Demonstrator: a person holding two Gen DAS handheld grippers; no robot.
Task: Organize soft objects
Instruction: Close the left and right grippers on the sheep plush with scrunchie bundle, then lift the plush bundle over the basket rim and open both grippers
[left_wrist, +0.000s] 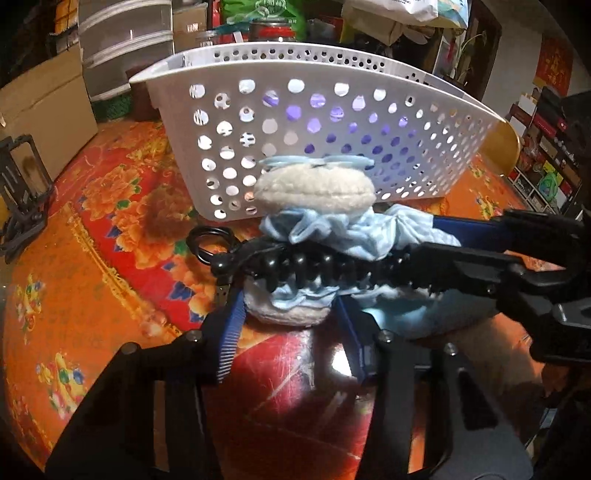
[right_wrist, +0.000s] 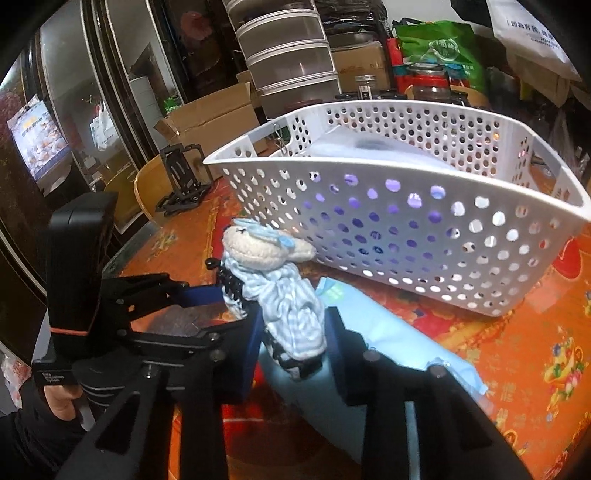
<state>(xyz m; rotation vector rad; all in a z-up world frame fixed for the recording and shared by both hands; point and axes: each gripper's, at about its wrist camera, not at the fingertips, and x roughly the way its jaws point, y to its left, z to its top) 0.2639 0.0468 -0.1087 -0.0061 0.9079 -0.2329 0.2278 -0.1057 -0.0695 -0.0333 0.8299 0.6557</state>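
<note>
Left gripper (left_wrist: 291, 325): nearest the left wrist camera, 2 black arms with blue ribbed pads. The pads sit on either side of the toy's white lower end, partly closed. Whether they press on it I cannot tell.

Right gripper (right_wrist: 293, 349): nearest the right wrist camera, 2 black arms with dark blue pads. The striped cloth of the toy and the black clip lie between the pads, which look closed against them.

Soft toy (left_wrist: 314, 188): cream fleecy head with pale blue bits on top, ruffled pale blue and white striped clothing below, and a white fleecy base.

Hair clip (left_wrist: 314, 266): black toothed claw clip lying crosswise over the toy's middle, a black loop at its left end in the left wrist view.

Toy position: on the table, in front of the basket's near wall and close to it, outside the basket.

Toy axis: its long axis runs from the left gripper toward the basket, head at the basket end.

Basket (right_wrist: 424, 177): white plastic, round holes all over, with pale blue and purple things showing inside.

Blue cloth (right_wrist: 388, 332): flat pale blue piece lying on the table beside and under the toy.

Tablecloth (left_wrist: 92, 258): orange and red with a flower pattern, glossy.

Person's hand (right_wrist: 61, 402): grips the handle of the left gripper, seen from the right wrist camera.
</note>
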